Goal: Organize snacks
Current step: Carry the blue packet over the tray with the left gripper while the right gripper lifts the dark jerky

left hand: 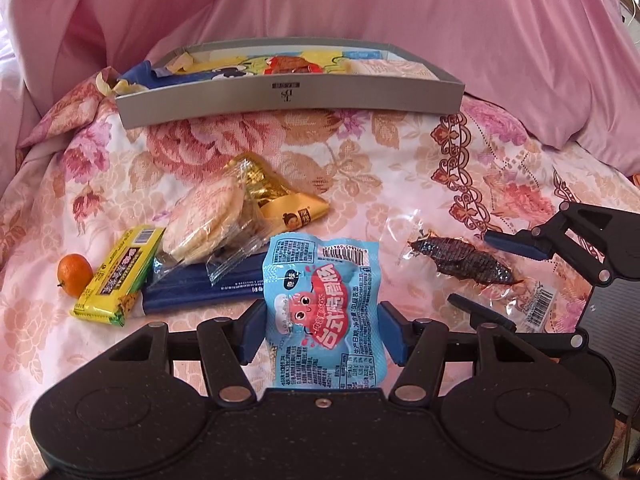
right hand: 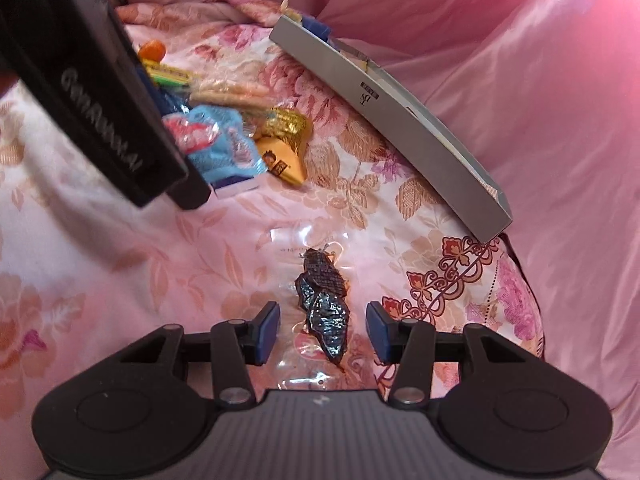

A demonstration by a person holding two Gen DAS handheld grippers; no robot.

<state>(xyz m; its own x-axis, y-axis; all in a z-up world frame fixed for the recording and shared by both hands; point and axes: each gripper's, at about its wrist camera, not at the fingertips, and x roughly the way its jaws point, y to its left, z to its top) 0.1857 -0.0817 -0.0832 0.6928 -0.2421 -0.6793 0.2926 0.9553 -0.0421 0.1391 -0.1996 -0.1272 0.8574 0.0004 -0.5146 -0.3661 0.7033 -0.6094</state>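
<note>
two crinkly plastic packets (left hand: pixel 324 312) (right hand: pixel 322 312), glossy, between gripper pads.

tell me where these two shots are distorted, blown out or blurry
Left wrist view: fisheye bends the grey box front into a bow; the pink fabric behind is washed out, while the blue snack packet stays sharp. Right wrist view: a strong pink-red cast at the upper right, glare on the clear wrapper around the dark dried snack, and the left gripper's black body is close and soft.

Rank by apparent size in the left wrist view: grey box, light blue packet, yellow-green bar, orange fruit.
1. grey box
2. light blue packet, though it sits nearest the camera, which inflates it
3. yellow-green bar
4. orange fruit
</note>
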